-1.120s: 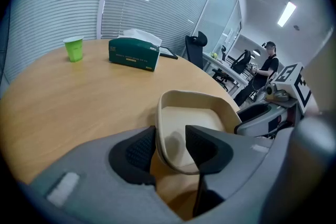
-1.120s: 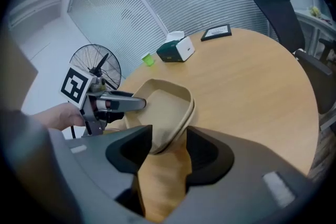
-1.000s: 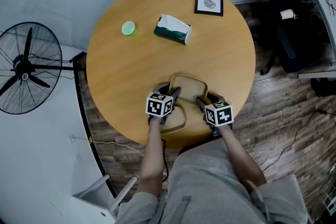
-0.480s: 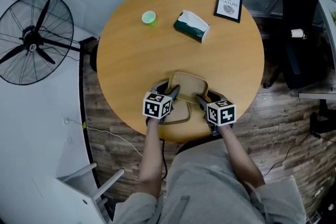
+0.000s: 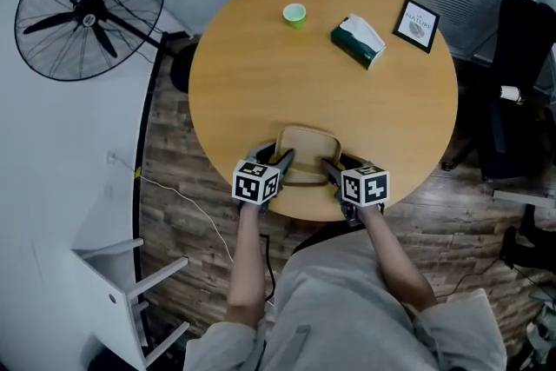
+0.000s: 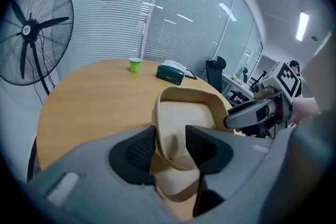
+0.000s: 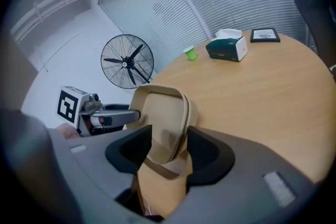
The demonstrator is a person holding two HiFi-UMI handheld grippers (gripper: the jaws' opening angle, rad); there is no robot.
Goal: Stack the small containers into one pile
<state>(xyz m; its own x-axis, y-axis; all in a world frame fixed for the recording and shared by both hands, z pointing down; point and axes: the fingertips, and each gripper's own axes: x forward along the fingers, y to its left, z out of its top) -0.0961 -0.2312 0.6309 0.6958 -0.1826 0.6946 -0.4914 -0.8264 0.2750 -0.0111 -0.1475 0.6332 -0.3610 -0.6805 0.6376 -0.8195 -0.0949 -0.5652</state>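
the left gripper (image 5: 284, 158) and right gripper (image 5: 329, 163) each clamp an opposite side wall of the beige container (image 5: 306, 145), jaws only slightly closed, at the round table's (image 5: 261, 82) near edge.

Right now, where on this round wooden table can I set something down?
Bare: the wide middle of the round wooden table, between the small green cup and the beige plastic container. Crowded: far right, by the green tissue box and black-framed picture; near edge, where left gripper and right gripper hold the container.
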